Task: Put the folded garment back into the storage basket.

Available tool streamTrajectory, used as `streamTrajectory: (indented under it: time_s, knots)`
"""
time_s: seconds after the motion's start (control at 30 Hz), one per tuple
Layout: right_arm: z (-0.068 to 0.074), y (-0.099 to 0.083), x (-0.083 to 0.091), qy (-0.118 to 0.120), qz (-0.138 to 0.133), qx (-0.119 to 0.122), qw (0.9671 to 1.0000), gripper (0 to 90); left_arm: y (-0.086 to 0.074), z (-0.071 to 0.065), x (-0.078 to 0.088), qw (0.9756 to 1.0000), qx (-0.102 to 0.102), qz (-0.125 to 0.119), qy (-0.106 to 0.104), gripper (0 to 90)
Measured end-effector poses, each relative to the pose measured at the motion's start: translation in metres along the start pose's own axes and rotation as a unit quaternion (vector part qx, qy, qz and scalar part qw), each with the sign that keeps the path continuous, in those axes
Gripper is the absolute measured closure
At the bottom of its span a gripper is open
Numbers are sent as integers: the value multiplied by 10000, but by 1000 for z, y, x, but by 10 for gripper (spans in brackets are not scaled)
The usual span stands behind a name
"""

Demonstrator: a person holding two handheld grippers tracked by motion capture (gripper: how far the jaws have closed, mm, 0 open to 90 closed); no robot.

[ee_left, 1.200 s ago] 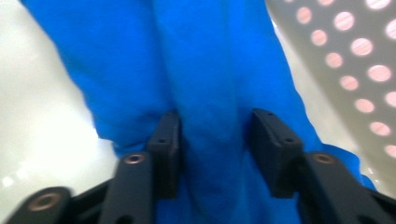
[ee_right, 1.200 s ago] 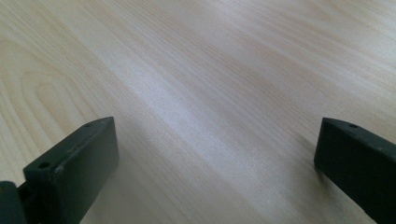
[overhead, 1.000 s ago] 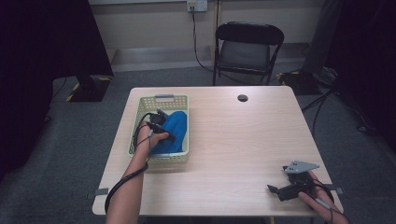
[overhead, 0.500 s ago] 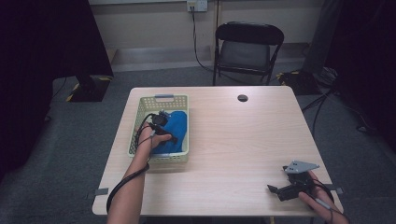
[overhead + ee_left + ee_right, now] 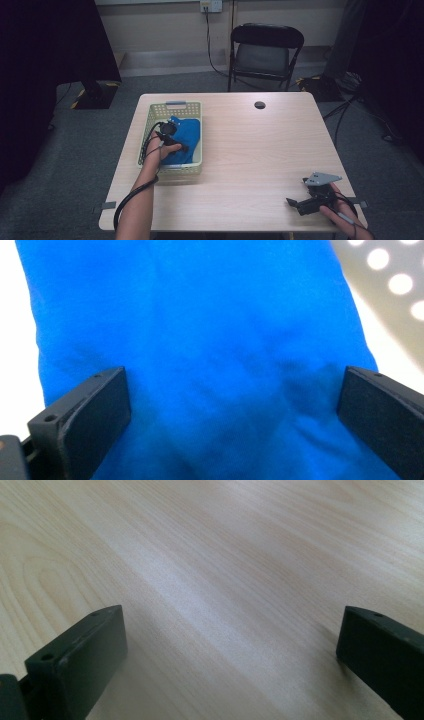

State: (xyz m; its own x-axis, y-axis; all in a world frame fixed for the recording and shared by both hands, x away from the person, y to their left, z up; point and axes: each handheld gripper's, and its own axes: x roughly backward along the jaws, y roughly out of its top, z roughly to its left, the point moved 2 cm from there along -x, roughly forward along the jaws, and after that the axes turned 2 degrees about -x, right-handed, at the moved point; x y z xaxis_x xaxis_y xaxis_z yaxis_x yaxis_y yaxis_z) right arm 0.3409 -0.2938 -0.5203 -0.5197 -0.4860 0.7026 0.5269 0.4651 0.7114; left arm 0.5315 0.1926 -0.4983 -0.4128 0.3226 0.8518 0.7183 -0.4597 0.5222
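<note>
the basket's [image 5: 172, 168] walls hem the left gripper [image 5: 172, 141] in over the blue cloth [image 5: 187, 137]. the table [image 5: 250, 150] between basket and right gripper [image 5: 305, 204] lies open.

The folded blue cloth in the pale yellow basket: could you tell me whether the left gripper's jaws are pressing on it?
Apart. In the left gripper view the left gripper stands wide open, having just been opening; the blue cloth lies beyond the jaws, unpinched.

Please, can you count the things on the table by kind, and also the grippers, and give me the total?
Yellow-green plastic basket: 1
Blue cloth, lying in the basket: 1
Small dark round thing on the table: 1
Grippers: 2, the left gripper open over the cloth, the right gripper open above bare wood
Total: 5
</note>
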Motion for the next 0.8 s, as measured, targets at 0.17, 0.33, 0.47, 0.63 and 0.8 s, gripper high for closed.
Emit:
streamTrajectory:
  time_s: [0.17,0.33,0.47,0.63,0.8]
  knots:
    - [0,0,0,0,-1,0,10000,0,0,2,1,10000,-26,18,-72,1]
    - [0,0,0,0,-1,0,10000,0,1,4,2,10000,-15,21,-93,6]
    - [0,0,0,0,-1,0,10000,0,3,4,5,10000,-40,16,51,36]
    - [0,0,0,0,-1,3,10000,0,6,1,11,9998,-166,-90,56,48]
    - [0,0,0,0,-2,0,10000,0,10,-2,19,9995,-230,-221,-13,48]
